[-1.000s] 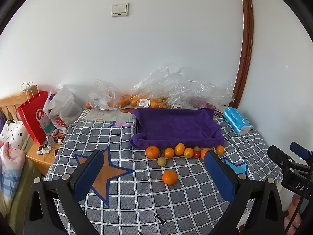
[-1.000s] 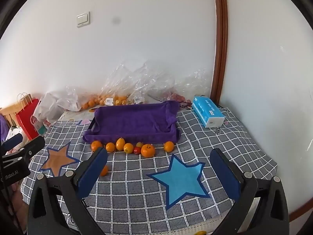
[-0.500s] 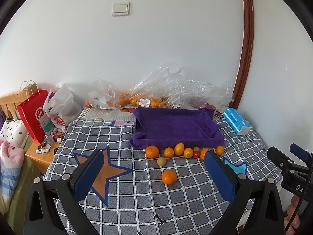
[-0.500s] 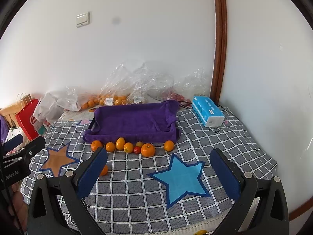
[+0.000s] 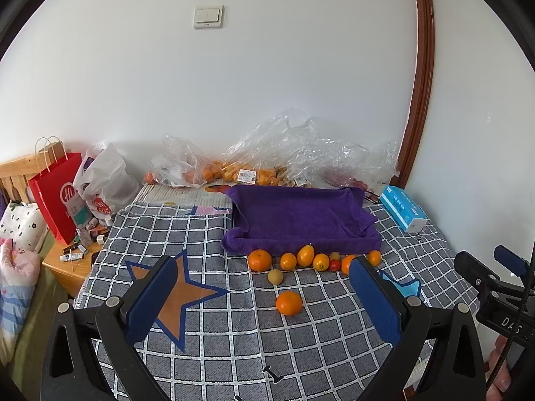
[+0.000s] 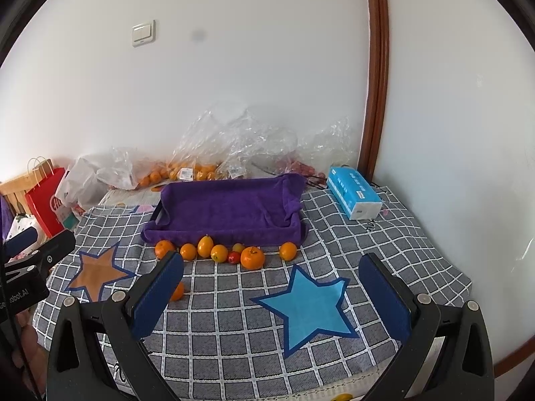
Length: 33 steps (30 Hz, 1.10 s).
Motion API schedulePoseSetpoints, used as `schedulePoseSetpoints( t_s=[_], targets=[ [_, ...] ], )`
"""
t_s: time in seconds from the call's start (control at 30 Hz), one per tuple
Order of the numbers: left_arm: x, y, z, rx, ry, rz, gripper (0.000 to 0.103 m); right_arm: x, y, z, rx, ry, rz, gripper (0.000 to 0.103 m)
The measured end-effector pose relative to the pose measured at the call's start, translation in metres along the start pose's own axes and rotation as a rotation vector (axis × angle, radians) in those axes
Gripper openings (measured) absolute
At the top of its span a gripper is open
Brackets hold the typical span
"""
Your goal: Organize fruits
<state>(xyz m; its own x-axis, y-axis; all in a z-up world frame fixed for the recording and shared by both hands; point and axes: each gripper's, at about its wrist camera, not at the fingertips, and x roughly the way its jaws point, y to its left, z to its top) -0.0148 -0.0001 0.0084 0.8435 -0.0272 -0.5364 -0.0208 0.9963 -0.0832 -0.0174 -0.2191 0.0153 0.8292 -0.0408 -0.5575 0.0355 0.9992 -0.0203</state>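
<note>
Left gripper (image 5: 264,287) and right gripper (image 6: 272,287), fingers spread wide, empty.

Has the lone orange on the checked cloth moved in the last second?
No. The lone orange sits the same way below the fruit row and purple tray.

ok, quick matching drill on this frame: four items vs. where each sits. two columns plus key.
Items
1. lone orange
2. tissue box
3. red paper bag
4. purple towel tray

Places
A. beside the bed, far left
B. just behind the fruit row
C. far right corner by the wall
D. alone on the checked cover, nearer than the row

Pairs: 1-D, 2-C, 3-A, 4-B
</note>
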Motion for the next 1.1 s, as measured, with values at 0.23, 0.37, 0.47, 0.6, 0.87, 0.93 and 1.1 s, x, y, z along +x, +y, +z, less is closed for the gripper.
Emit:
schedulePoseSetpoints(
  t_s=[0.23, 0.37, 0.47, 0.6, 0.87, 0.93, 1.1],
  targets=[
    [0.0004, 0.0007, 0.0005, -0.004, 0.000, -0.003, 0.103, -0.0016, 0.0016, 0.0002, 0.002, -0.007, 0.003, 0.103],
    [0.0007, 0.0010, -0.0006, -0.005, 0.000, -0.005, 0.103, -0.0019, 0.0025, 0.0003, 0.003, -0.008, 0.006, 0.103],
    [0.0008, 0.0016, -0.0012, -0.007, 0.001, -0.007, 0.103, -0.0022, 0.0038, -0.0003, 0.001, -0.010, 0.001, 0.103],
    [0.0002, 0.0020, -0.0013, -0.009, -0.002, -0.005, 0.103, -0.0030, 0.0035, -0.0003, 0.003, -0.012, 0.004, 0.103],
    [-0.0015, 0.0009, -0.0027, -0.006, -0.007, -0.006, 0.103, -0.0048, 0.0026, -0.0005, 0.009, -0.017, 0.006, 0.103],
    [-0.0016, 0.0010, -0.0026, -0.004, -0.010, -0.003, 0.103, -0.0052, 0.0019, -0.0004, 0.009, -0.018, 0.006, 0.103],
    [-0.0036, 0.0002, -0.0031, -0.010, -0.012, -0.004, 0.103, -0.0052, 0.0021, -0.0006, 0.009, -0.016, 0.004, 0.103]
  ],
)
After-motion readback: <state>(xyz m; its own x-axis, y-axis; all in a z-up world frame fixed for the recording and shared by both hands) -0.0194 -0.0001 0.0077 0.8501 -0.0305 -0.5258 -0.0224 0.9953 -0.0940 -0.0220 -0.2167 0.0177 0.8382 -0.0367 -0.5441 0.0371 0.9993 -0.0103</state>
